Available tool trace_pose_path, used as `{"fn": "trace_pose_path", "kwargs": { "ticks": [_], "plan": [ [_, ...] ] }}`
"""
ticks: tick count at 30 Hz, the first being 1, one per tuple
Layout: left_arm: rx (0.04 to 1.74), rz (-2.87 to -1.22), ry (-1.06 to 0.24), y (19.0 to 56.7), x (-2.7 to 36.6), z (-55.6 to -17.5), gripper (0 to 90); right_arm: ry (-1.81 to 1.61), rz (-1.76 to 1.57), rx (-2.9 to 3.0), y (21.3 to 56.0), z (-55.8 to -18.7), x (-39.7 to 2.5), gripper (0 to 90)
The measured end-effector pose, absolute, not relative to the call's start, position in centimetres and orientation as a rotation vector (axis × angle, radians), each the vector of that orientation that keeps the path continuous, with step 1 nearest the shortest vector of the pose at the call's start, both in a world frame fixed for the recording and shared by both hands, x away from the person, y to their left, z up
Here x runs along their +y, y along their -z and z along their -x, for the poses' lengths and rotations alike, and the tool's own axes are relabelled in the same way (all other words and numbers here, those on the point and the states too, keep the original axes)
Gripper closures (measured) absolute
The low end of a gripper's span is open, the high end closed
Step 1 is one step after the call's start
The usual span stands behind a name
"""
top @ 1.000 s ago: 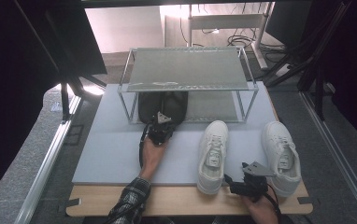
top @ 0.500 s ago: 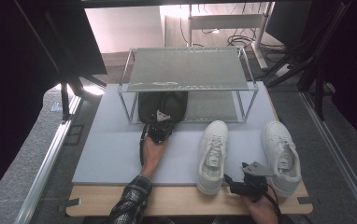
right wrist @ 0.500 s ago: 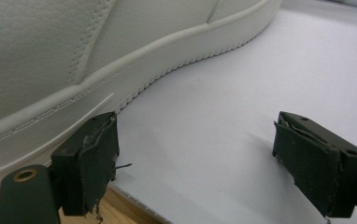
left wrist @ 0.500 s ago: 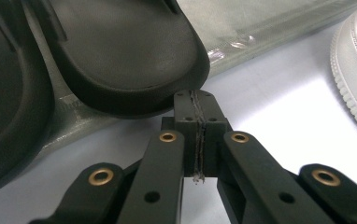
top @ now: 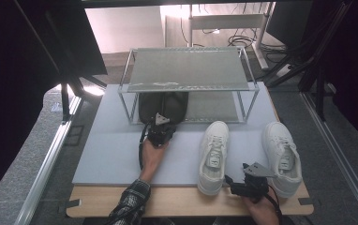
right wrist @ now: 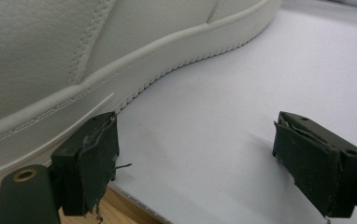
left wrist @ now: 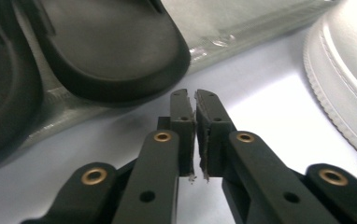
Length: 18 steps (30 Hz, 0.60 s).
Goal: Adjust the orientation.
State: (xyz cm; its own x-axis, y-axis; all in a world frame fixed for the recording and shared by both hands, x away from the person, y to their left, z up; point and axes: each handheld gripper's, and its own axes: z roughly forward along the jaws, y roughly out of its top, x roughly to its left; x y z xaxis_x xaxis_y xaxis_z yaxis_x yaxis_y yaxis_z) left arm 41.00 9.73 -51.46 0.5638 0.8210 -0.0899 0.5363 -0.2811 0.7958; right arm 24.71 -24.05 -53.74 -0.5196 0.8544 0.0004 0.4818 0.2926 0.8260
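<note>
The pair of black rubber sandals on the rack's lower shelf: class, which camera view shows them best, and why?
The left gripper view: the pair of black rubber sandals fills its top, toes sharp, beyond the shut left claw. In the high view the sandals sit mostly shaded under the wire rack.

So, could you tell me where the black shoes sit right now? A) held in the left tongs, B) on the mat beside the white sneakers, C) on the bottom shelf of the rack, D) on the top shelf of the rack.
C: the black shoes lie under the top shelf of the metal rack, on its lower tier; the left tongs are shut with nothing between them, just in front.
</note>
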Motion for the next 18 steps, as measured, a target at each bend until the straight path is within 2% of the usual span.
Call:
{"fn": "trace_pose_path", "kwargs": {
  "ticks": [18],
  "plan": [
    [1.044,-1.97,-0.454,50.2,10.3,-39.0,71.5,-1.121,-1.193,2.122,53.7,-24.7,-24.1,14.8]
  ]
}}
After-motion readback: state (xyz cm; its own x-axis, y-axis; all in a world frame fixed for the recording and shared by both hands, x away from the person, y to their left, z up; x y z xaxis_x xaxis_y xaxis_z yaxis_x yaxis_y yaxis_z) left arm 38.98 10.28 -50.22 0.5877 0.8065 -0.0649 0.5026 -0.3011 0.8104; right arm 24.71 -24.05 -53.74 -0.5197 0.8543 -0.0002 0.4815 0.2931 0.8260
